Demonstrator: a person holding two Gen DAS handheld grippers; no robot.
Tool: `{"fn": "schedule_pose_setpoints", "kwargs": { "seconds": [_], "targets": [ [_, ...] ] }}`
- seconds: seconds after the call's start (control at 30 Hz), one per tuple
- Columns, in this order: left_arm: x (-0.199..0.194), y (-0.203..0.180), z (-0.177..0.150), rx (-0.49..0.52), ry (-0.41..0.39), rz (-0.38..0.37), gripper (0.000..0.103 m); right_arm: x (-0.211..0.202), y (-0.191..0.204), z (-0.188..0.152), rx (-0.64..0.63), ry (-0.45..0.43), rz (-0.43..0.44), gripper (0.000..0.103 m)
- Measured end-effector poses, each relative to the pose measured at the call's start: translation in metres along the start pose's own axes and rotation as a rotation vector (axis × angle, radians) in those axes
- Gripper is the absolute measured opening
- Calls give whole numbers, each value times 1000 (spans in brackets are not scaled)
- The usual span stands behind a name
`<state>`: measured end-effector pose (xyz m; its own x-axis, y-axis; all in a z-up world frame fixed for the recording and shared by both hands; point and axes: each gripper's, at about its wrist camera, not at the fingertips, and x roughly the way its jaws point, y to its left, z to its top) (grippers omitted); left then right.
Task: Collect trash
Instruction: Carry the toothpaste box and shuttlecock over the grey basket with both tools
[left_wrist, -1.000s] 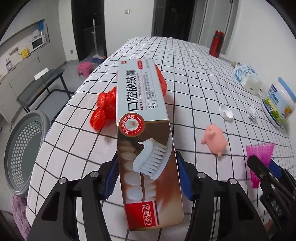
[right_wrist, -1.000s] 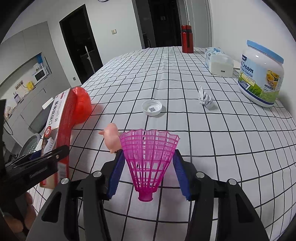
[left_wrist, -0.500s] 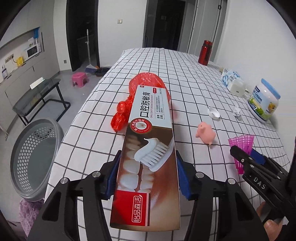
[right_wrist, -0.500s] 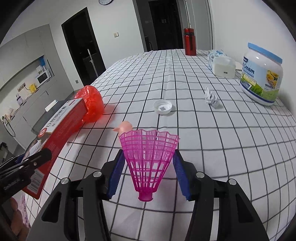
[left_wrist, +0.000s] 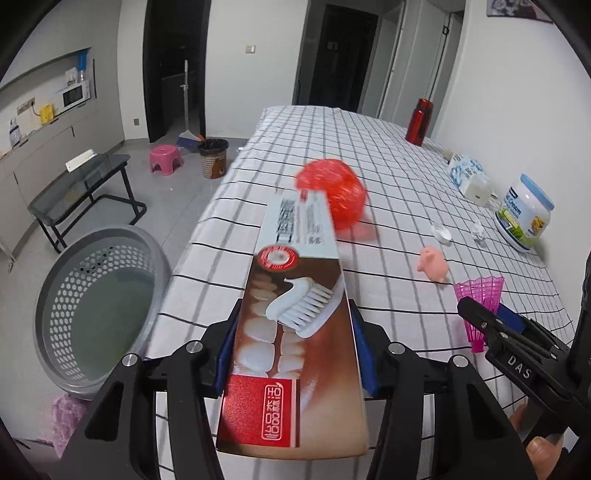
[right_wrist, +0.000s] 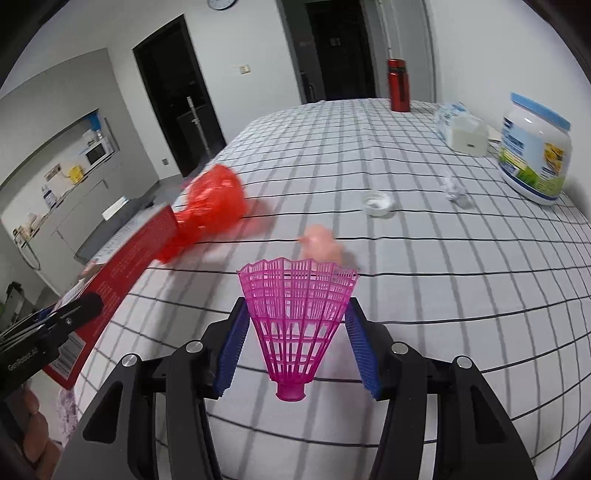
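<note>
Two readable labels: "DAS" on right gripper (left_wrist: 491, 325), "Cream" on tub (left_wrist: 524, 214).

Long red-and-white cardboard toothpaste box (left_wrist: 295, 332), brush & teeth pic on top face, clamped btwn left tool (left_wrist: 293, 354) pads, pointing fwd above surface edge. Pink plastic mesh shuttlecock (right_wrist: 295, 314), skirt fwd, cap toward camera, pinched in right tool (right_wrist: 295, 354). Crumpled red plastic bag (left_wrist: 334, 192) lies on checked surface (left_wrist: 388, 155). Grey perforated plastic basket (left_wrist: 99, 306) on floor, left of surface.

Even indoor light, strong fisheye bending, dark corners, motion blur mid-frame.
</note>
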<state>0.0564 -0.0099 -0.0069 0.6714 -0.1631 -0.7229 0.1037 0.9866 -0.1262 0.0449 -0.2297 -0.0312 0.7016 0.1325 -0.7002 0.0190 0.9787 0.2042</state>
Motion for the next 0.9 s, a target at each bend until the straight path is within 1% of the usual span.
{"fn": "schedule_pose_setpoints", "kwargs": {
  "seconds": [0.33,0.5,0.57,0.9],
  "targets": [
    [-11,65,-4,-59,-14,38,50,16,73,-1,-84,28,62,52],
    [-17,96,-5,-88,-27,62,51,25,115,0,-138,47,107,52],
    [-20,112,-7,-100,-31,78,51,28,128,-1,-157,53,122,52],
    [-21,188,-16,-152,-25,178,51,56,218,-3,-276,100,220,52]
  ]
}}
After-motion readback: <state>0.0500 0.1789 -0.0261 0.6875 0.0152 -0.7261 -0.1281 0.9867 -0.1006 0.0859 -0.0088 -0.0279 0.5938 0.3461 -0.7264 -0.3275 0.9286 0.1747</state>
